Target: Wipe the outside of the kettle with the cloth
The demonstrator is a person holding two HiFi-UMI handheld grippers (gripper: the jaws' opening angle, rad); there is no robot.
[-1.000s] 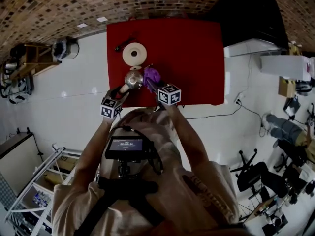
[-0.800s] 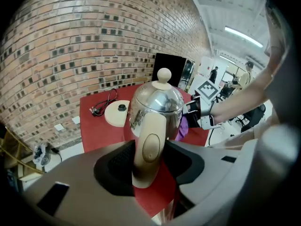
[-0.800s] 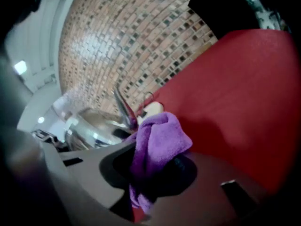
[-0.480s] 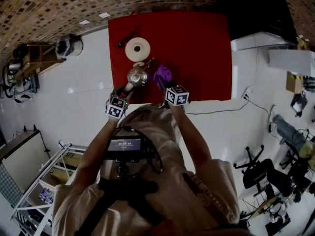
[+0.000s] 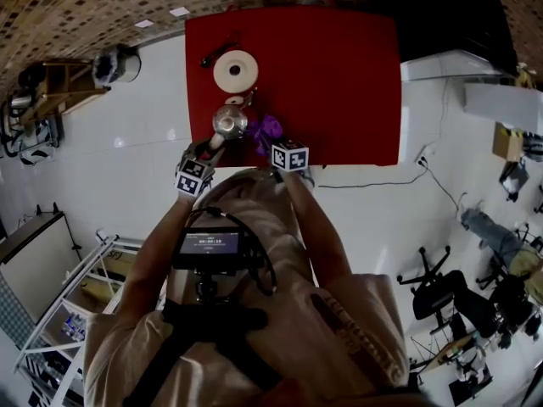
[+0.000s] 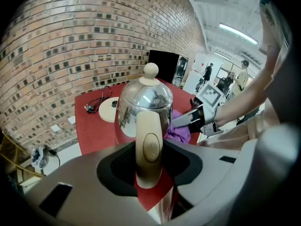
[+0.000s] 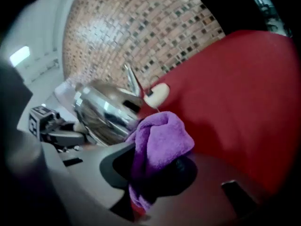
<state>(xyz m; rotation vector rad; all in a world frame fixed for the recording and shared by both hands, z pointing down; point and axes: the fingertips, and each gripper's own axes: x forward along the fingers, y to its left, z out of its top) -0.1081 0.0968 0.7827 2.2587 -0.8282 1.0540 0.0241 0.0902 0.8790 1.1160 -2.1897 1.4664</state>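
The left gripper (image 6: 149,166) is closing its jaws round the cream handle (image 6: 149,145), which they stood wide of a second ago, so the kettle (image 5: 230,122) is being steadied near the red bench's (image 5: 339,75) front edge. The right gripper (image 7: 157,175), clamping the purple cloth (image 7: 160,140), is dropping beside the mirror-bright steel body. Wiping looks imminent.

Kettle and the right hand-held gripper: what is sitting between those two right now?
The purple cloth, clamped in the right hand-held gripper, bunches up between it and the kettle. The right gripper view shows this best.
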